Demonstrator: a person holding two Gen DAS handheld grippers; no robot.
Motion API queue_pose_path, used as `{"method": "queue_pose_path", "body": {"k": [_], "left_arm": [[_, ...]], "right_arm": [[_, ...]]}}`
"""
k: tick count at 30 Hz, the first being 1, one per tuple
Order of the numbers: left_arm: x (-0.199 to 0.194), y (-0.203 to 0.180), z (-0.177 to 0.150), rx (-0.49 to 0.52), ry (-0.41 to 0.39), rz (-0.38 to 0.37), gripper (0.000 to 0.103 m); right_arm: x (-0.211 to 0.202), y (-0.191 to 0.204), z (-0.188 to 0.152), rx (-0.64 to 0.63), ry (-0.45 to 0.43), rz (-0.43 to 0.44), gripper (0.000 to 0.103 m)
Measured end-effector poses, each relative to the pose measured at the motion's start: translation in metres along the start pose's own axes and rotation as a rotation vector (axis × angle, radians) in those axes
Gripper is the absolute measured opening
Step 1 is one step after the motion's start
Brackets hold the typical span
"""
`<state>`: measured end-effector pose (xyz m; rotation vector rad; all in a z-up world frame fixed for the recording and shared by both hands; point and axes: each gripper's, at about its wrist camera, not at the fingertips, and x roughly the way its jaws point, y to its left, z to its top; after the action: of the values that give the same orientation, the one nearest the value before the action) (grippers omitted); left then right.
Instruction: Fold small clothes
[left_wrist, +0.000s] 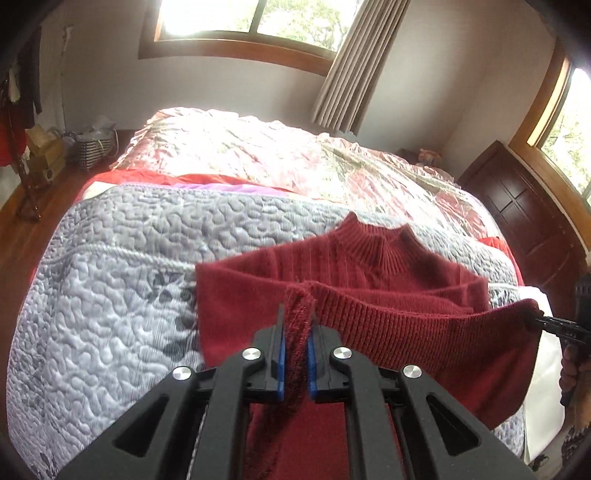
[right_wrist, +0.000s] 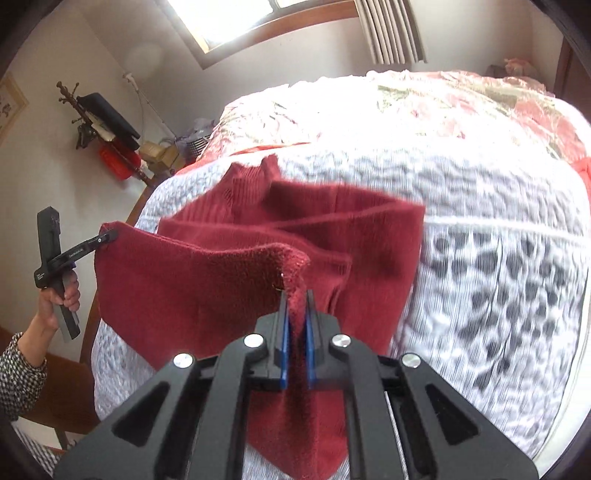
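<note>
One red turtleneck sweater (left_wrist: 373, 266) on quilted bedspread (left_wrist: 110, 280); two grippers, left gripper (left_wrist: 295, 325) and right gripper (right_wrist: 295, 306), each clamped on hem corner, lifted.

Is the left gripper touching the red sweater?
Touching. Left wrist view shows the left gripper with fingers clamped on the red sweater hem.

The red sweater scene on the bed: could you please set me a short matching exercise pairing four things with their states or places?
Column one:
1. red sweater
2. left tool
3. grey quilt
4. curtain

Column two:
A. spread over the bed
B. hanging beside the window
C. hem lifted, collar lying on the bed
D. shut on a hem corner

Pairs: 1-C, 2-D, 3-A, 4-B
</note>
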<state>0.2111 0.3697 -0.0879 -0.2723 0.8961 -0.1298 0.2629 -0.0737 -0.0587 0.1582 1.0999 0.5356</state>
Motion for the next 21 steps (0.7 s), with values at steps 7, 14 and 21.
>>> {"method": "queue_pose_path", "body": {"k": [7, 14, 21], "left_arm": [[0.054, 0.018, 0.043, -0.069, 0.003, 0.004, 0.008], [0.130, 0.031, 0.042, -0.067, 0.107, 0.093, 0.008], [0.173, 0.040, 0.027, -0.074, 0.189, 0.148, 0.010]], "right_arm": [[0.048, -0.016, 0.061, 0.042, -0.010, -0.052, 0.006], [0.112, -0.049, 0.069, 0.111, 0.100, -0.131, 0.006], [0.135, -0.059, 0.060, 0.155, 0.129, -0.141, 0.006]]}}
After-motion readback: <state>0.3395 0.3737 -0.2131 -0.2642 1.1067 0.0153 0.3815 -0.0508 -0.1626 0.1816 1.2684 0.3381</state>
